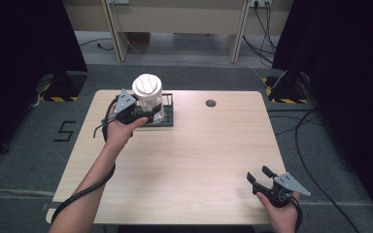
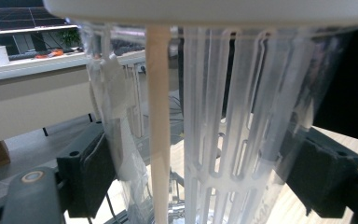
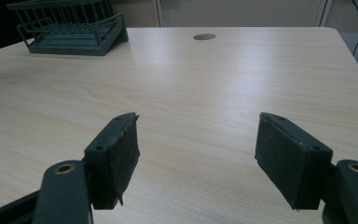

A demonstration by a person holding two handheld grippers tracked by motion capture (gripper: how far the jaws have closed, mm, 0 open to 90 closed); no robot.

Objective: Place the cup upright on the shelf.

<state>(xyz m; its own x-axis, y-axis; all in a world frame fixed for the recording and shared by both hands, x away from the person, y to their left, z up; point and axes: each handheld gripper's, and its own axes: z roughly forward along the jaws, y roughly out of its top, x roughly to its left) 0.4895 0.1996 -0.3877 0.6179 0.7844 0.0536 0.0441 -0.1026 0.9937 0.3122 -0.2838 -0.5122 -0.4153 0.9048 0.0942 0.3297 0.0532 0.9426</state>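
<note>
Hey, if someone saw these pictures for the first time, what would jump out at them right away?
First, the clear ribbed container with its white lid, gripped by the left tongs at the far left of the table, just above a dark wire rack. In the left gripper view its slotted wall sits between both black pads. The right tongs stand open at the near right corner.

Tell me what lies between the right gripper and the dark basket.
Only bare table: the right gripper view shows plain wood between the right gripper and the dark basket.
</note>
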